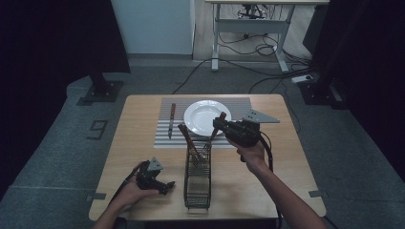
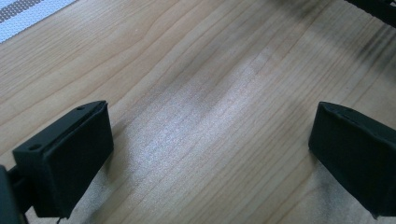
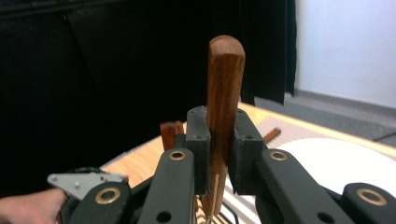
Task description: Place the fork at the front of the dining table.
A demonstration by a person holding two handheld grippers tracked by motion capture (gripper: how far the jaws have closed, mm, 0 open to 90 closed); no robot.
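Note:
My right gripper (image 1: 217, 125) hangs over the far end of the black wire basket (image 1: 197, 188), shut on the wooden handle of a utensil (image 1: 221, 118). In the right gripper view both pads clamp that handle (image 3: 225, 79), which stands upright and rises above the jaws. Its lower end points down toward the basket, and I cannot tell what kind of utensil it is. Another wooden-handled utensil (image 1: 185, 135) leans in the basket. My left gripper (image 1: 166, 186) rests near the table's front left, open, with bare wood between its jaws (image 2: 210, 158).
A white plate (image 1: 200, 125) lies on a striped placemat (image 1: 165, 139) at the far middle of the wooden table (image 1: 138, 157). A wooden-handled knife (image 1: 171, 119) lies on the mat left of the plate. Floor cables and a desk frame lie beyond.

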